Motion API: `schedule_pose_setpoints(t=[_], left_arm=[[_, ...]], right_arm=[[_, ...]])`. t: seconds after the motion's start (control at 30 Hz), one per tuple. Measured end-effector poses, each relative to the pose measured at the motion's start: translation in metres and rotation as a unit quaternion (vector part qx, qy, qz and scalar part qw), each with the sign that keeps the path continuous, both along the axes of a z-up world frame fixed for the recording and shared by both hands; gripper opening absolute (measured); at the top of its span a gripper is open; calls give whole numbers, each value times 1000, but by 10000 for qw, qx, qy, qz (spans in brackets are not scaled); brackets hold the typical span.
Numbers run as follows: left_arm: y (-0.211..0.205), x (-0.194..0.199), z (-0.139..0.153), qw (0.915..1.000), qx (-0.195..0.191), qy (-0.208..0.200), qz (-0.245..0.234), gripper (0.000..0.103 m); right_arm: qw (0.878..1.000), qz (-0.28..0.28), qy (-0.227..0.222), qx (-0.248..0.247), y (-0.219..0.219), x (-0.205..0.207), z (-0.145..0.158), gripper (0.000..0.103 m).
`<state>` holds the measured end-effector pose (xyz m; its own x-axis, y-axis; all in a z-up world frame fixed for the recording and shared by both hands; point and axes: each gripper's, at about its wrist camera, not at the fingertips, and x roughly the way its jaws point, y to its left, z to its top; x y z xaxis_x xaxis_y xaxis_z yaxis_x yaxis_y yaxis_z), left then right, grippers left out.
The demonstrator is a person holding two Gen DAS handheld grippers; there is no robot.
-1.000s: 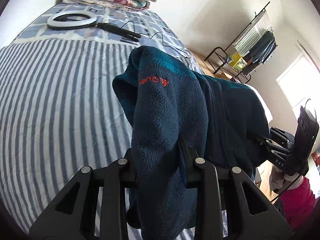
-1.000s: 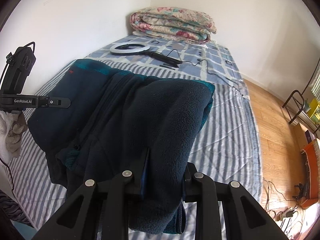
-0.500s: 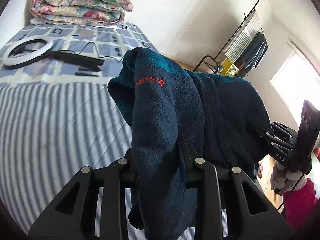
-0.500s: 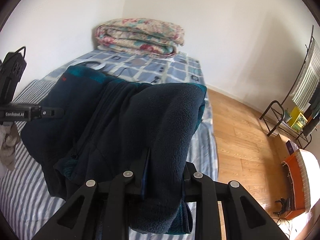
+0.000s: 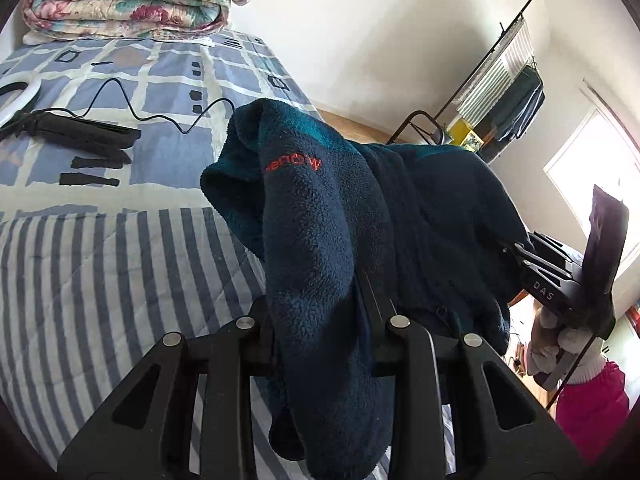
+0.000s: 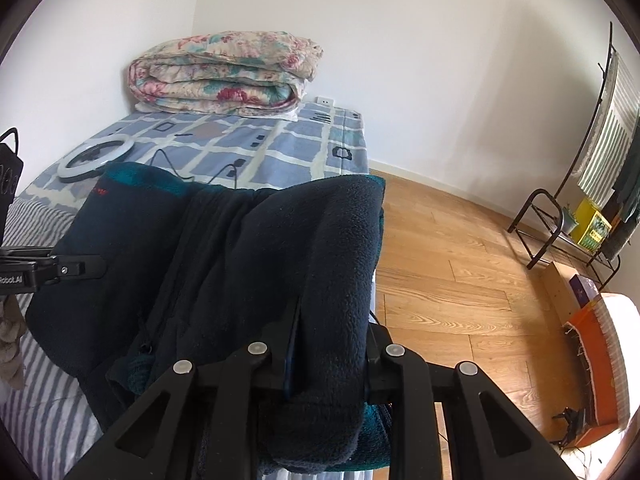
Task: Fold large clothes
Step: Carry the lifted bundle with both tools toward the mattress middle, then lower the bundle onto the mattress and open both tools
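Note:
A dark navy fleece jacket (image 5: 320, 240) with teal trim and a small red logo hangs bunched between both grippers, held above the striped bed (image 5: 100, 280). My left gripper (image 5: 320, 320) is shut on one thick fold of it. My right gripper (image 6: 328, 344) is shut on another fold of the jacket (image 6: 240, 260). The right gripper shows at the right edge of the left wrist view (image 5: 560, 280), and the left gripper at the left edge of the right wrist view (image 6: 52, 270). The fingertips are buried in fleece.
A folded floral quilt (image 6: 224, 74) lies at the head of the bed. A white ring light (image 6: 94, 156) with black stand and cable (image 5: 80, 132) lies on the checked sheet. A clothes rack (image 6: 600, 160) stands on the wooden floor (image 6: 460, 280) to the right.
Both grippers have carried the jacket toward the head of the bed and turned right. The quilt and ring light look nearer, and more wooden floor shows. The grip is unchanged.

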<state>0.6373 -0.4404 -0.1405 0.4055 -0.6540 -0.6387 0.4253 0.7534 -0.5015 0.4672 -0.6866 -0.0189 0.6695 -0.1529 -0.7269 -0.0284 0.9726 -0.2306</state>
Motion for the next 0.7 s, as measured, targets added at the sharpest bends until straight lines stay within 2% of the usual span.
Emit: schedule_pose_setpoints(t=[0.1,0.17,0.23,0.3,0.37,0.47,0.53,0.7], left_arm=[[-8,9,-21,9994,327,-39,61,28],[-6,15,-39,9985,523,9,135,28],[2,22,-57,9987,413,245,196,28],[5,24,-63,9990,271,276,216,31],[2,21,-62,9990,362,142,241,33],[3,17,-58,9987,390,122,289,39],[6,14,-52,9981,469,81,382,45],[8,-13,-25,9959,791,-348,259,46]], right_arm=[[9997,-2,90,224,-15,17,-27,22],[9995,-86,263,139,-24,28,-50,23],[9984,-194,524,53,-35,35,-72,26],[9974,-386,607,46,-47,38,-84,34],[9972,-505,553,65,-52,37,-85,50],[9967,-668,456,13,-55,34,-77,60],[9958,-831,376,-56,-58,31,-71,63],[9953,-961,94,-76,-51,12,-48,63]])
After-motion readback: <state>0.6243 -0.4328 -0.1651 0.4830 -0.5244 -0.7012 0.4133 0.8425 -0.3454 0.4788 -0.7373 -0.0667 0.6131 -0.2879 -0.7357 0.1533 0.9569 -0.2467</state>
